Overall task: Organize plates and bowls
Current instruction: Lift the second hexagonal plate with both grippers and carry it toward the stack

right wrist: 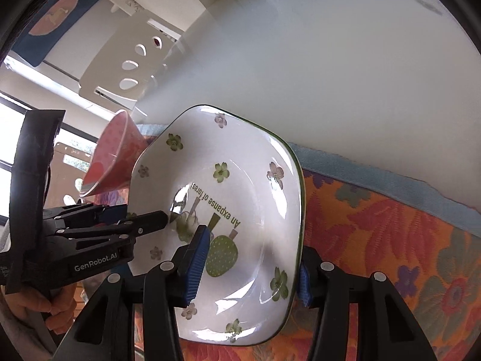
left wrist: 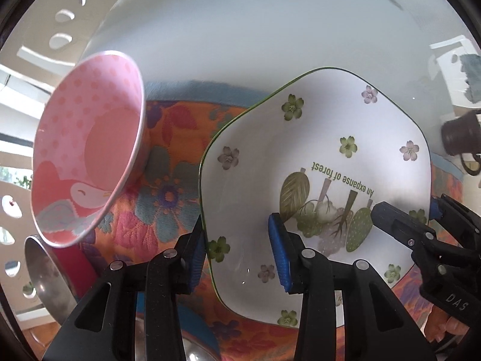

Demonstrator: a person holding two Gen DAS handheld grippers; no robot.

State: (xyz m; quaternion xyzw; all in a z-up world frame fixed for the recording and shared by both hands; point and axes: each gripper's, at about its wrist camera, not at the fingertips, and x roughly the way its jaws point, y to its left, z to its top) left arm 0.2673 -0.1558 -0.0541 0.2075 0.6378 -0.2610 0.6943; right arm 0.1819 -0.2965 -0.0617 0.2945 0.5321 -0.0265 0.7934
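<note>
A white plate (left wrist: 330, 138) with green and mauve flowers and the words "An expanse of forest" hangs tilted above a floral mat (left wrist: 168, 180). My left gripper (left wrist: 237, 252) is shut on its left rim, one blue pad behind the rim and one on the inner face. My right gripper (right wrist: 249, 273) straddles the opposite rim of the plate (right wrist: 240, 156), both pads against it. Each gripper shows in the other's view: the right gripper (left wrist: 405, 210), the left gripper (right wrist: 138, 215). A pink dotted bowl (left wrist: 87, 144) stands on the mat left of the plate, apart from it.
The mat (right wrist: 390, 240) lies on a white table (left wrist: 270, 30). A steel bowl's rim (left wrist: 45, 270) shows at the lower left under the pink bowl (right wrist: 117, 156). A dark round object (left wrist: 460, 138) sits at the right. White chairs with oval holes (right wrist: 132, 66) stand past the table's far edge.
</note>
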